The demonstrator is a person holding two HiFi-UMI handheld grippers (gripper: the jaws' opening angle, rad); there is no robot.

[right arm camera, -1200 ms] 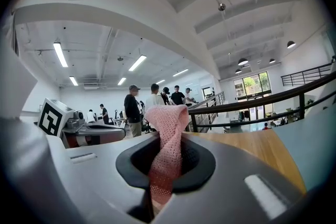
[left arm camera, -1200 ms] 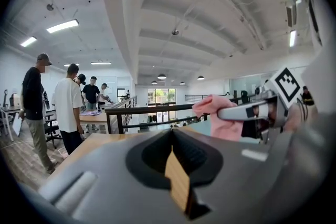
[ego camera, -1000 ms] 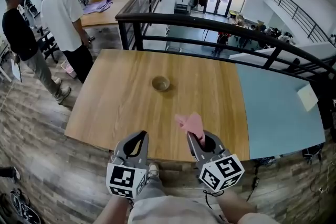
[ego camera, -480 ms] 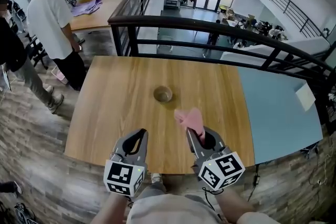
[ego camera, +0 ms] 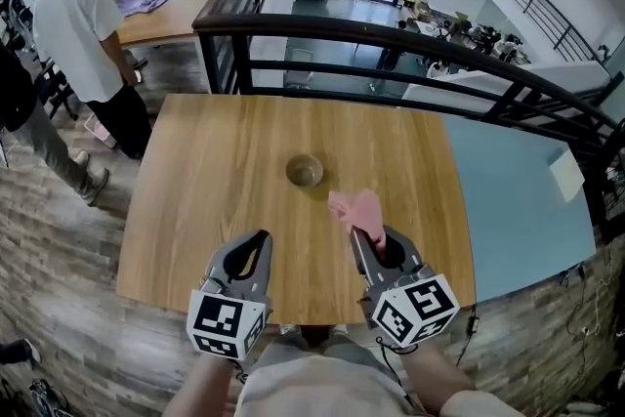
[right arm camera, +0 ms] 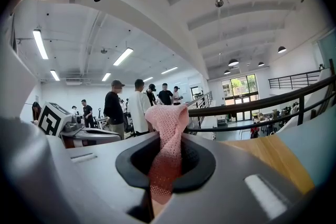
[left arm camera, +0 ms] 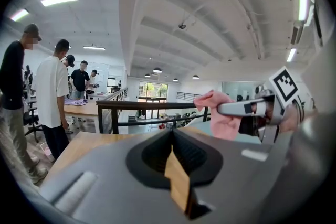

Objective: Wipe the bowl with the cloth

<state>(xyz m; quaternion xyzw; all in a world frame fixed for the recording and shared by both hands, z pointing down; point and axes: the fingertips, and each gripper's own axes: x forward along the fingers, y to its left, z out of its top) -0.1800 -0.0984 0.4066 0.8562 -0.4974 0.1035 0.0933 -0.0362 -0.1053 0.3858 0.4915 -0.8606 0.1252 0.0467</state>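
- Bowl (ego camera: 304, 171): a small round dish standing upright near the middle of the wooden table (ego camera: 195, 200), well apart from both grippers. It is too small in the head view to make out its inside, and neither gripper view shows it.
- Pink cloth (ego camera: 357, 208): pinched in the right gripper (ego camera: 368, 239), whose jaws are clamped on it. The loose end stands up past the tips and lies between gripper and bowl without touching the bowl.
- In the right gripper view the knit fills the slot between the jaws. Its lower end is lost inside the gripper's body.
- Left gripper (ego camera: 259, 241): jaws pressed together with nothing between them. Its own view shows only a thin tan sliver at the seam.
- Both grippers hang over the table's near edge, and the forearms are cut off by the bottom of the head view.
- A black railing (ego camera: 391, 39) crosses behind the table, and the floor below shows only in pieces through it.
- Bystanders (ego camera: 88, 24) stand at upper left, partly cropped by the frame.
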